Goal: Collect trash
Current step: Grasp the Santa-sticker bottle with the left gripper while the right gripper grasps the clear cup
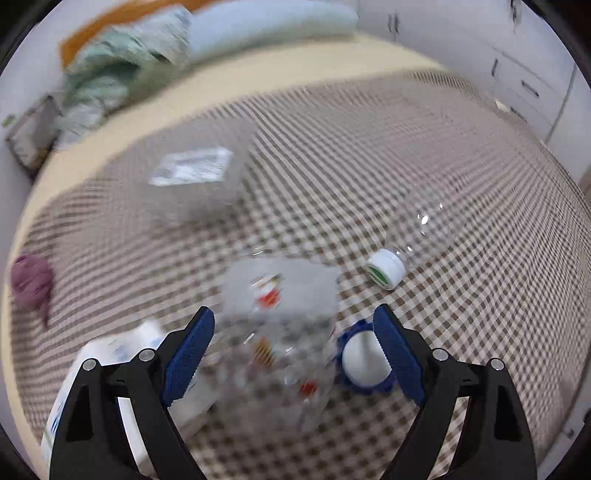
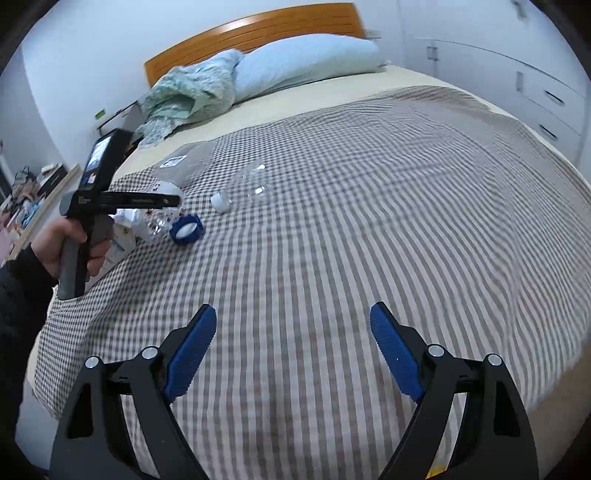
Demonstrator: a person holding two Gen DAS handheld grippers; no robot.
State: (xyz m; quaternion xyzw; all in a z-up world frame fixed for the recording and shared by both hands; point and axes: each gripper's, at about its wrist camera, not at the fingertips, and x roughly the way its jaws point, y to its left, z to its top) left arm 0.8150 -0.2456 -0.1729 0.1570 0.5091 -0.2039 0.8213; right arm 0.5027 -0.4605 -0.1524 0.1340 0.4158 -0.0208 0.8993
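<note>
Several risks, by my judgement: the clear crumpled plastic bottle with red print [image 1: 280,332] between the wide-open, empty left gripper [image 1: 293,354] could skid on the soft brown-and-white checked bedspread [image 1: 369,155]; the blue-ringed white lid [image 1: 364,360] at 3 o'clock may get knocked. The right gripper [image 2: 293,354], equally spread, holds nothing. Around: wooden headboard [image 2: 258,29], pale blue pillow [image 2: 306,61], white drawers [image 2: 546,96].

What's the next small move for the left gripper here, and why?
Probably lower the left gripper a bit further and close on the clear plastic bottle. Its jaws stand open with the bottle lying between them on the checkered bedspread, pads apparently not yet pressing, though the view is blurred. The right gripper is open over bare bedspread, far from the trash.
</note>
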